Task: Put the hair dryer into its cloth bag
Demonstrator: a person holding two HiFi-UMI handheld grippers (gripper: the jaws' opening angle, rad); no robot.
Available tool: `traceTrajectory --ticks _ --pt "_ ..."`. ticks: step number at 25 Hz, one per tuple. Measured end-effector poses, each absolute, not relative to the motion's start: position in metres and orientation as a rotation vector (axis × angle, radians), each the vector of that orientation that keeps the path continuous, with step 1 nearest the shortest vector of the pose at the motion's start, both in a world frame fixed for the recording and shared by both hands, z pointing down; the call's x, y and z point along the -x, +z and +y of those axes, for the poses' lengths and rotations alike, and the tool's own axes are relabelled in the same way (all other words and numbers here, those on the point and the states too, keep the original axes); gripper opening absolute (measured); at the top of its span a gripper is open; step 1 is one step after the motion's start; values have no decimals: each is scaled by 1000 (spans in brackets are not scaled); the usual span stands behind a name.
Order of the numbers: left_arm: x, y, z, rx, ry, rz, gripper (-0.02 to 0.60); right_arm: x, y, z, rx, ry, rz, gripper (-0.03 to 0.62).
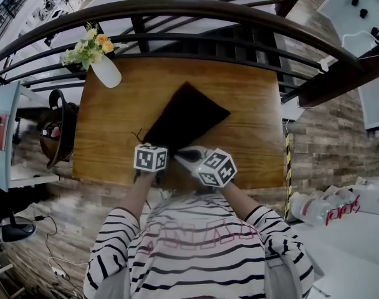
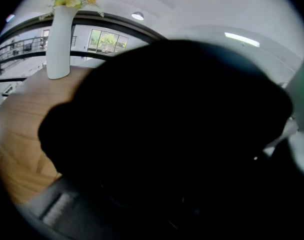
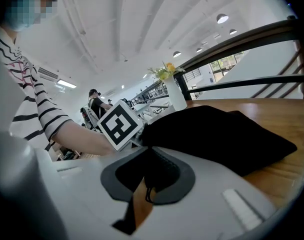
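A black cloth bag (image 1: 186, 114) lies slantwise on the wooden table (image 1: 255, 139), bulging in the middle. No hair dryer shows in any view. My right gripper (image 1: 179, 154) sits at the bag's near end, and its jaws (image 3: 151, 156) are shut on the black cloth, with a thin cord hanging below them. My left gripper (image 1: 154, 142) is just to its left at the same end. In the left gripper view the bag (image 2: 182, 109) fills almost everything; only one grey finger (image 2: 57, 206) shows at lower left. The bag (image 3: 217, 134) stretches away to the right.
A white vase of flowers (image 1: 105, 69) stands at the table's far left corner, also in view as the vase (image 2: 59, 39) and the vase (image 3: 177, 95). A dark curved railing (image 1: 177, 39) runs behind the table. A person (image 3: 97, 104) stands far off.
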State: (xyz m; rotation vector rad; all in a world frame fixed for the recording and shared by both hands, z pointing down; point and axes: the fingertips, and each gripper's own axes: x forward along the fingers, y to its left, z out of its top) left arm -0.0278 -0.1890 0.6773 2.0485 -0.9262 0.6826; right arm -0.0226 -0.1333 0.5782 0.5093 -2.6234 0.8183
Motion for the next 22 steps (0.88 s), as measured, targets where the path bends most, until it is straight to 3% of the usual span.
traceTrajectory --ticks 22 --pt "-9 696 -225 -2056 734 -897 175 5 587 -132 -456 897 -2612 15"
